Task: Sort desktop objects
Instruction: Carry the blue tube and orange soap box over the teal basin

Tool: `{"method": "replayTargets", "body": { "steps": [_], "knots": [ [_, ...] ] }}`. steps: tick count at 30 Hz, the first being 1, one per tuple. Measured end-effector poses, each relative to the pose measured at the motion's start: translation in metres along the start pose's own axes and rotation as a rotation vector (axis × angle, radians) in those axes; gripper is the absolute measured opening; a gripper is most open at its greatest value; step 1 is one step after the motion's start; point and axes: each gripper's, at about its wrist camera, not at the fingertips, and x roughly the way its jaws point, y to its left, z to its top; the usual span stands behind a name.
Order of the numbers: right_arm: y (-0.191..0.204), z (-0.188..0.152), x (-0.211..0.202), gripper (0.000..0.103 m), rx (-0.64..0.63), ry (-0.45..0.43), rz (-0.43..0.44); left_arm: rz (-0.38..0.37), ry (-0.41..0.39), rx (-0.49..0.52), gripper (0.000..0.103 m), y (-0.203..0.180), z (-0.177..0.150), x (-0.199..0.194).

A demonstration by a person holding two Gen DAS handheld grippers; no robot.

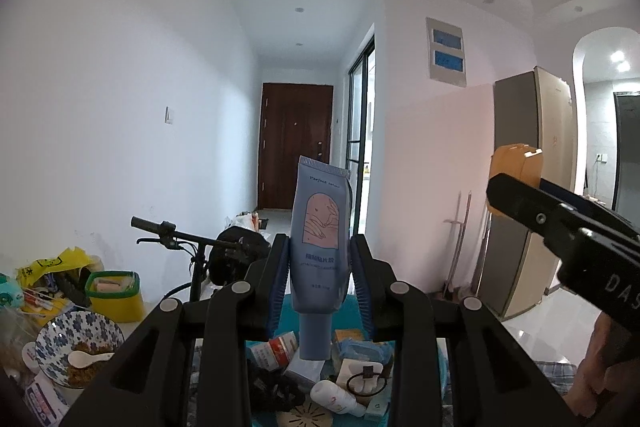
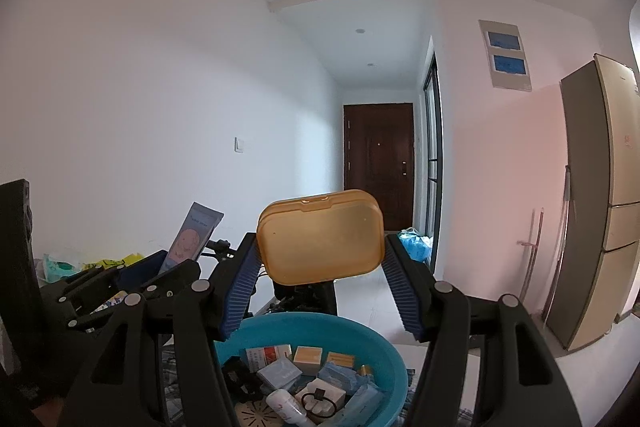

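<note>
The blue basin (image 2: 384,355) stands below both grippers and already holds many small things: boxes, a white bottle (image 2: 285,403), a black ring on a white box, a perforated disc. So I judge that a good part of the sorting is done. What remains, as far as can be seen, is at the left edge of the desk: a patterned bowl (image 1: 76,343) with food and a spoon, a yellow box (image 1: 114,293), a yellow bag and some packets.

Two things are in the air above the basin and not yet put down. The right gripper (image 2: 320,259) is closed on an orange case (image 2: 320,237), which is held flat between its blue pads. The left gripper (image 1: 320,267) is closed on a blue tube (image 1: 320,243), which stands upright with its cap down. I think both will go into the basin next.

On the tube, "Perfect" can be read at the top, above a pink arch with a line drawing; the Chinese line below is too small for me. The right gripper, seen from the left camera, shows the letters "DA". The yellow bag has black print that I cannot read.
</note>
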Motion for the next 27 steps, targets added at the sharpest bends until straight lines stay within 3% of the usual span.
{"method": "replayTargets", "body": {
  "steps": [11,20,27],
  "knots": [
    [-0.012,-0.020,0.048,0.060,0.002,0.117,-0.049,0.051,0.102,0.017,0.033,0.014,-0.023,0.056],
    [-0.020,-0.039,0.083,0.060,-0.003,0.219,-0.064,0.030,0.288,-0.036,0.033,0.030,-0.052,0.113],
    [-0.029,-0.057,0.112,0.060,0.012,0.303,-0.081,0.032,0.375,-0.048,0.033,0.034,-0.071,0.141]
  ]
}}
